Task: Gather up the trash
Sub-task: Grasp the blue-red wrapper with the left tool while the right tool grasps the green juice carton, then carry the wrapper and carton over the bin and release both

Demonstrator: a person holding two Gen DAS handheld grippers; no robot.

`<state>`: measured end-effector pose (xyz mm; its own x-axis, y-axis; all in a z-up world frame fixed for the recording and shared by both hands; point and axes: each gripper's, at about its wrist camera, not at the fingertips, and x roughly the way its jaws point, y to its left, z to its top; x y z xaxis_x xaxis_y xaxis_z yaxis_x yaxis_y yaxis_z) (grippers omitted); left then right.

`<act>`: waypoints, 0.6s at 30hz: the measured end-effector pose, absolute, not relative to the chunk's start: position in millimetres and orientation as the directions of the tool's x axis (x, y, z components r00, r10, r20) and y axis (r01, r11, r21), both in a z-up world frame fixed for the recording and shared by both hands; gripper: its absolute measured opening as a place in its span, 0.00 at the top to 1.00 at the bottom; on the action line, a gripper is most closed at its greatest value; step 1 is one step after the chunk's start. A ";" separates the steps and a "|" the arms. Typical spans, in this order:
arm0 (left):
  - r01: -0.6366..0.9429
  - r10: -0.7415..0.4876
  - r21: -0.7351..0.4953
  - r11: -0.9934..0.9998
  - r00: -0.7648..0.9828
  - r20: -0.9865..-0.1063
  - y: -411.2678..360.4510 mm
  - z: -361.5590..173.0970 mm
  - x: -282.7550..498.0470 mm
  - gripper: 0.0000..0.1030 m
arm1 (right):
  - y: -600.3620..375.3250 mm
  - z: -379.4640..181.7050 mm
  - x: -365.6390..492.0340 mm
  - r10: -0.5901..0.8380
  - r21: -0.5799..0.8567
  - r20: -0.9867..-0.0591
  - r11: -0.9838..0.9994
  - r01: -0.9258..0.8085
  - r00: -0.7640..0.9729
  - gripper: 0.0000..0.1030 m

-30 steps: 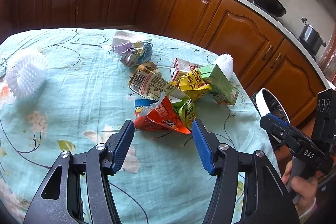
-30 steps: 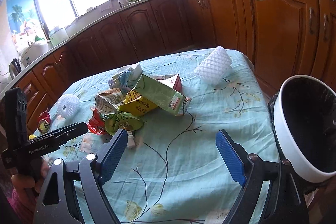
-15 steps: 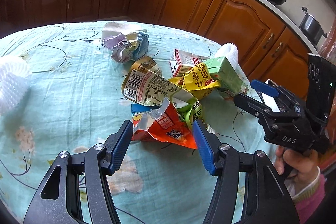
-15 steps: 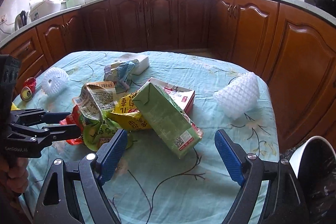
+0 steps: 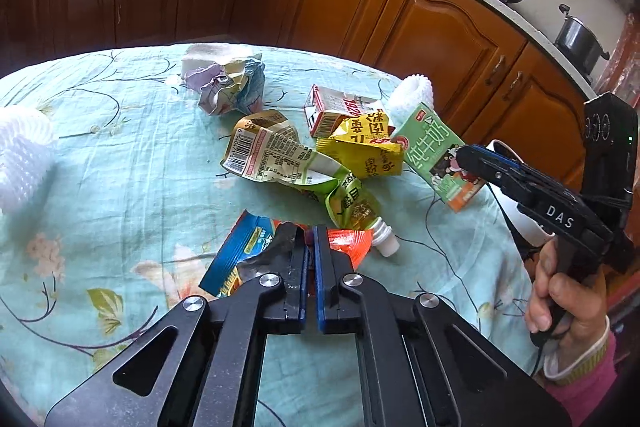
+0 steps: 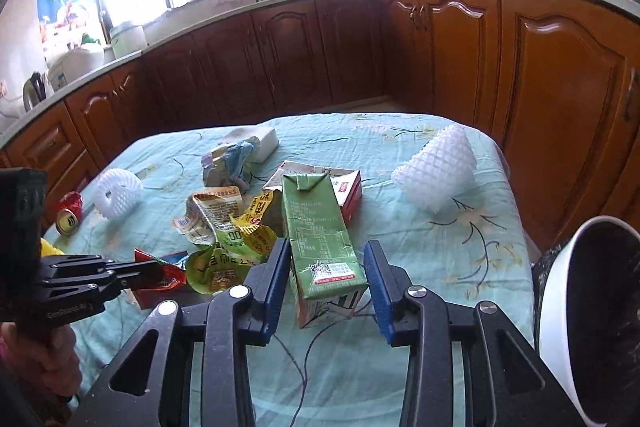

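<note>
1. Since half a second ago the left gripper (image 5: pixel 310 247) has closed: its blue pads, then wide apart around the red wrapper (image 5: pixel 347 241), now stand nearly together, pinching the crinkled foil at the near edge of the pile
2. Meanwhile the right gripper (image 6: pixel 326 267) has come forward over the green carton (image 6: pixel 320 239); its fingers are partly open on either side of the carton's near end, with a gap showing at each pad, so nothing is held
3. Green carton: a long cardboard box lying flat on the cloth (image 6: pixel 420 255), its long axis running near to far in the right wrist view, folded top at the far end, dented base with a printed code toward the camera
4. In the left wrist view the same carton (image 5: pixel 436 155) lies at the right of the pile, slanting from far left to near right
5. Red wrapper: glossy, creased film, red and blue, flattened, spreading leftward from the pinch
6. Beyond it lie a green pouch (image 5: pixel 352 203) with a white spout pointing near right, a crumpled yellow wrapper (image 5: pixel 364 147), a red and white box (image 5: pixel 332 109) and a balled pale wrapper (image 5: pixel 232 87)
7. Two white foam nets (image 6: pixel 436 167) with a diamond mesh rest on the cloth, one far right, one at the left (image 6: pixel 116 191), with a crushed red can (image 6: pixel 70 215) beside the left one
8. A white-rimmed bin (image 6: pixel 560 307) with a dark inside stands off the table's near right corner
9. A hand (image 5: pixel 568 303) in a pink sleeve grips the right tool's handle
</note>
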<state>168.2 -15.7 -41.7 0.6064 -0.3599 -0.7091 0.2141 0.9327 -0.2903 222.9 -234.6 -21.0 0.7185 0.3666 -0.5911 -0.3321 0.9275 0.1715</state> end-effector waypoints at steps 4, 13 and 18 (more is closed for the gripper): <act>0.231 -0.380 -0.302 0.925 0.619 -0.688 -18.0 -28.9 157.6 0.98 | -253.8 -12.5 197.5 0.380 0.234 -0.553 0.925 -0.299 0.742 0.64; 0.313 -0.434 -0.302 0.901 0.624 -0.649 -51.6 -3.9 143.0 0.98 | -284.6 -14.9 165.6 0.360 0.304 -0.546 0.927 -0.221 0.757 0.64; 0.336 -0.444 -0.292 0.895 0.613 -0.654 -67.1 -6.1 140.1 0.98 | -289.1 -35.4 160.7 0.367 0.321 -0.604 0.924 -0.206 0.707 0.64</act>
